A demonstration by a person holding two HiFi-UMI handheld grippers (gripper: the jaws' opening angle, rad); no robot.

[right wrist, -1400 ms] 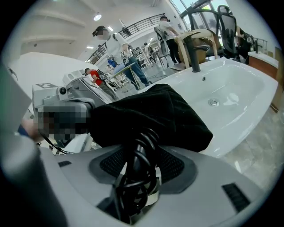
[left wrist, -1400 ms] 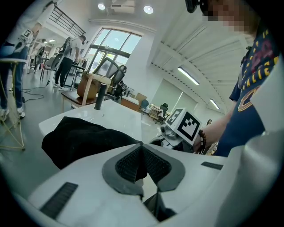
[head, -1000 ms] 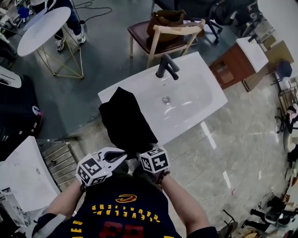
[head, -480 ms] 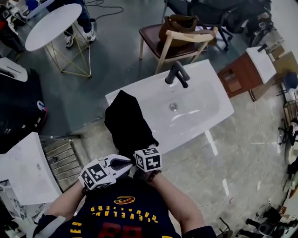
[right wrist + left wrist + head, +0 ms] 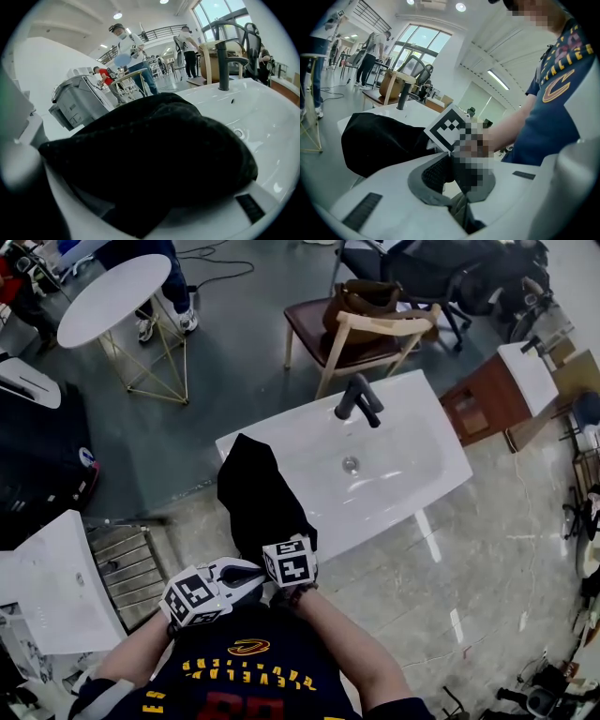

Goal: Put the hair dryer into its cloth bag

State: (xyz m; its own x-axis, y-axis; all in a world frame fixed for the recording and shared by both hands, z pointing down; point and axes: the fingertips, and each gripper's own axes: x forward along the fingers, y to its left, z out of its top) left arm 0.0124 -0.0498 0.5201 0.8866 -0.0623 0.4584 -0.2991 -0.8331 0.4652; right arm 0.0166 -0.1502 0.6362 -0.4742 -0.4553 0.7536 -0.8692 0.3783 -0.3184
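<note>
The black cloth bag (image 5: 261, 498) lies bulging on the left end of the white sink counter (image 5: 422, 460), its near end hanging over the front edge. No hair dryer shows. My left gripper (image 5: 257, 572) stays just below that near end with its jaws nearly together, pinching a thin dark strip of cloth or cord (image 5: 461, 213). My right gripper (image 5: 284, 549) is right beside it, at the bag's near end. In the right gripper view the bag (image 5: 154, 150) drapes over the jaws and hides their tips.
A black tap (image 5: 358, 399) stands behind the basin drain (image 5: 351, 464). Behind the counter is a wooden chair (image 5: 375, 334) with a brown bag on it. A round white table (image 5: 112, 292), a second white basin (image 5: 47, 587) and a metal rack (image 5: 131, 563) are at the left.
My right gripper has slid left and a little down, closer to the left gripper at the bag's near end. The left gripper and the bag have kept their place.
</note>
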